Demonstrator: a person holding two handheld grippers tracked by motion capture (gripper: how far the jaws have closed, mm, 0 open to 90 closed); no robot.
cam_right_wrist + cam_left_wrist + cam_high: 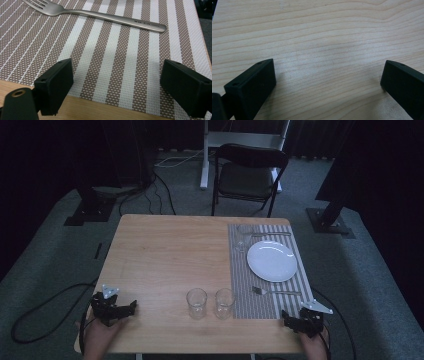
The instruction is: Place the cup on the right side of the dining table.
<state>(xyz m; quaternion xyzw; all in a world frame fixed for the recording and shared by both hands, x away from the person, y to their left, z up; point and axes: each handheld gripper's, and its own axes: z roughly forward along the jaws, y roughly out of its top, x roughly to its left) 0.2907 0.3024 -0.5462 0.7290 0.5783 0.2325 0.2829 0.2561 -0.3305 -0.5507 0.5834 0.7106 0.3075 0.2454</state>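
Left gripper (114, 307) at the near left corner of the table (165, 255), jaws wide apart over bare wood, holding nothing. Right gripper (304, 321) at the near right corner, jaws likewise apart above the near edge of the striped mat (240, 285), empty. Fork (276, 291) on the mat just ahead, tines cut off in the right gripper view. White plate (272, 260) beyond the fork. Two glasses (196, 303) beside the mat. Third glass (243, 237) and a utensil at the far end, dim and hard to make out. Hands cropped at the bottom edge.
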